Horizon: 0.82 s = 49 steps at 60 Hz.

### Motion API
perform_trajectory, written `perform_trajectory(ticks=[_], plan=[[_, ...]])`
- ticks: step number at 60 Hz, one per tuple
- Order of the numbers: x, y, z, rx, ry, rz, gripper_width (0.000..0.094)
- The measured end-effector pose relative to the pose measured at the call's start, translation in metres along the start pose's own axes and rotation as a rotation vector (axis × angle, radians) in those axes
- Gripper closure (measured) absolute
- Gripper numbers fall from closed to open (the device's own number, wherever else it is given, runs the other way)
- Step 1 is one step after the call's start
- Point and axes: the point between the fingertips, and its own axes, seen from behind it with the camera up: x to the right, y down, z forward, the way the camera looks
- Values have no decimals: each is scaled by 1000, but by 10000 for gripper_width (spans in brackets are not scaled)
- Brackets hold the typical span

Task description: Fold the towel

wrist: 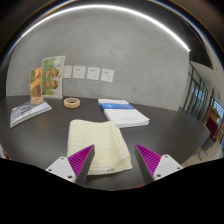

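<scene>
Lying folded: cream towel (98, 144) (jaws open)

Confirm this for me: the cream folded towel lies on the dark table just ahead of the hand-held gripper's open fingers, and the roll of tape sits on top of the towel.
Not quite. In the gripper view the beige roll of tape sits on the dark table itself, well beyond the cream folded towel and apart from it. The rest holds: the towel lies just ahead of the hand-held gripper, whose fingers are open.

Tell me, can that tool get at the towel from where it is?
Probably yes: the tool is open and the folded towel lies flat on the table right between its fingers, with nothing in the way.
</scene>
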Motion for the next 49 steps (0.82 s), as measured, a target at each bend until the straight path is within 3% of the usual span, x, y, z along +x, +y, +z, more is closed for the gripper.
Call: perform_trajectory(ticks=[10,18,33,42,49], plan=[[-49,4,-84,31,-43,-2,96],[-125,11,-161,56,-143,10,98],[-244,46,-273,16,-302,-37,99],[-269,49,-306,47,-321,-125,99],[-252,56,-300,49,-248,-160,94]])
